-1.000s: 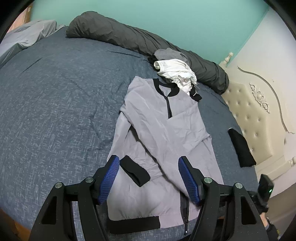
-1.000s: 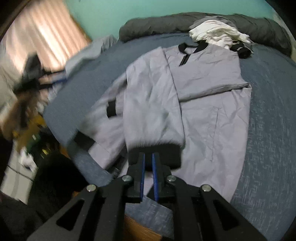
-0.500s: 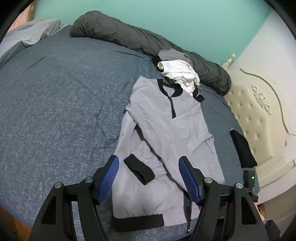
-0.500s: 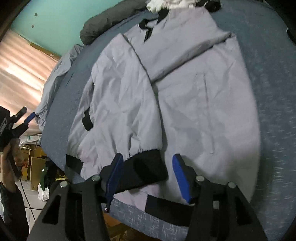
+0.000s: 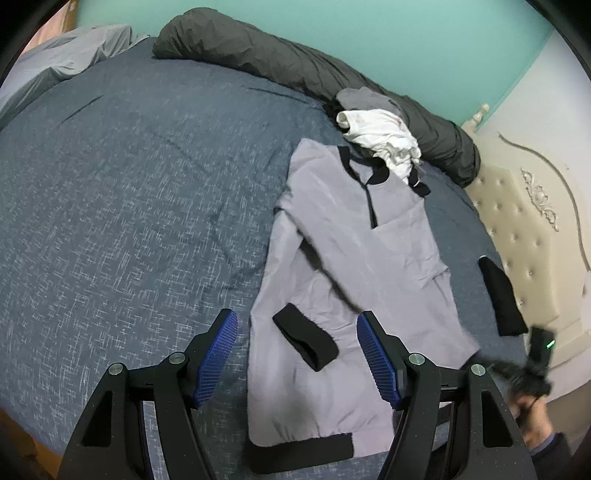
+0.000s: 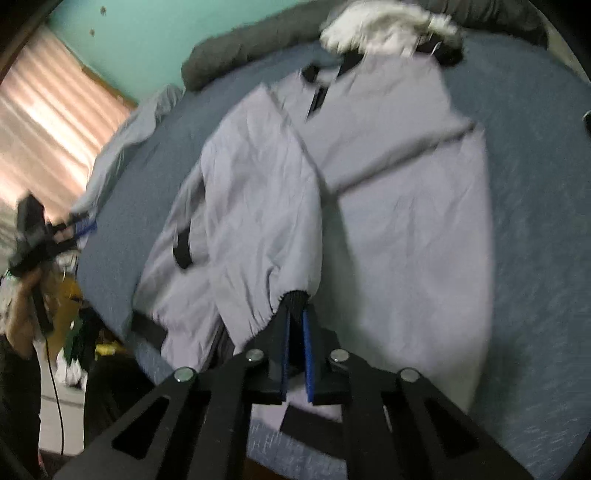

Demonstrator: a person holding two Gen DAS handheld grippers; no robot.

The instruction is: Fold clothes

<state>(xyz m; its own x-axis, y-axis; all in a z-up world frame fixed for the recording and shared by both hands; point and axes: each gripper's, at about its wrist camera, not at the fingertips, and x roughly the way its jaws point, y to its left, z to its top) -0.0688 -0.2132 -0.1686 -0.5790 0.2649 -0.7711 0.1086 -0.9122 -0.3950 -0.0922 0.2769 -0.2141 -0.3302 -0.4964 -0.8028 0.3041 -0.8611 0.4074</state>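
Domestic bedroom. Evidence: large bed under blue cover, tufted cream headboard, rolled dark duvet, teal wall, curtained window, heaped clothes.

Below my tongs is the bed, dark blue-grey cover with pale flecks, wrinkled. A grey jacket lies flat on it straight ahead of my left tongs, collar at the far end, black hem nearest me, one black cuff lying between my left fingers' line of sight. A white-and-grey clothes pile sits at the collar, touching it. Beyond that a long dark duvet roll runs along the far edge. A black garment lies right of the jacket, apart from it. Far left, a light grey sheet, bunched.
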